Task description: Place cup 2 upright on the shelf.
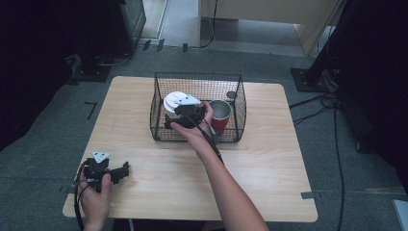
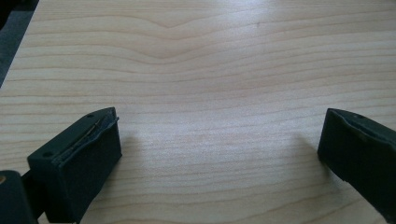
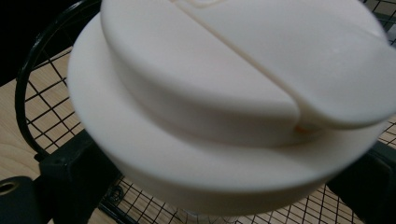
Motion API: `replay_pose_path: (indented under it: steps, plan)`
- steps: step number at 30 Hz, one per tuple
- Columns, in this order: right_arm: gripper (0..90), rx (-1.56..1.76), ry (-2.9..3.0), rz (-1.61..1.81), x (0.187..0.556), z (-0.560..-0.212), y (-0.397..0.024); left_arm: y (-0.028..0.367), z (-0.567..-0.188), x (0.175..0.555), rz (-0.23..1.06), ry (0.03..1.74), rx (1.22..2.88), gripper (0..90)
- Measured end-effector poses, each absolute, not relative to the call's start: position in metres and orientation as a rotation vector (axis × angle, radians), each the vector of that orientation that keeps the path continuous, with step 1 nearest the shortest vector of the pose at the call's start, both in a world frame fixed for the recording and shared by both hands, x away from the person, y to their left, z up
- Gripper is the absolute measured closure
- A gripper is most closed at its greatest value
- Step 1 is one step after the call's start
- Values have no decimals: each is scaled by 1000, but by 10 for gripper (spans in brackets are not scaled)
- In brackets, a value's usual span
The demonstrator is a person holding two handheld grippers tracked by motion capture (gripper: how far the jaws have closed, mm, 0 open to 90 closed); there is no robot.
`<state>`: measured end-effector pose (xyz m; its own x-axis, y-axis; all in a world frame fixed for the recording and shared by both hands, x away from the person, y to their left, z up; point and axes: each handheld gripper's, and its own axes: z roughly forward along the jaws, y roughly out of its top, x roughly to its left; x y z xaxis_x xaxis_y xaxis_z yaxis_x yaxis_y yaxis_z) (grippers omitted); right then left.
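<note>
The right tool (image 1: pixel 179 117) reaches into the black wire basket (image 1: pixel 159 101) at the middle of the counter (image 1: pixel 269 159), its jaws flanking the white lid (image 3: pixel 224 116) of a cup; in the right gripper view the black pads sit at either side beneath the lid's rim, and whether they press on it cannot be told. At three o'clock of that lid, just beside it inside the basket, stands a red cup (image 1: pixel 221 115) with a metal inside. The left tool (image 1: pixel 111 172) rests released at seven o'clock of the basket, well apart, jaws wide over bare wood
</note>
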<state>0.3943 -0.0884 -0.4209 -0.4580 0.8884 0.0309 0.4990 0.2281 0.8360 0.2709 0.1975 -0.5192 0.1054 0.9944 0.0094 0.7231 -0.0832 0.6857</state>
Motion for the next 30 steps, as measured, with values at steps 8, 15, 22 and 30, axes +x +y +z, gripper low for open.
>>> replay_pose_path:
  steps: [8,15,22,30]
  plan:
    - [30,1257,2032,1163,382,-417,-95,197,-519,271,674,1670,1864,0]
    - [30,1238,2013,1199,365,-412,-106,197,-520,271,675,1672,1857,0]
    - [29,1222,1996,1219,345,-413,-121,197,-519,271,676,1671,1862,0]
    - [29,1217,1984,1225,324,-418,-138,197,-519,271,676,1670,1861,0]
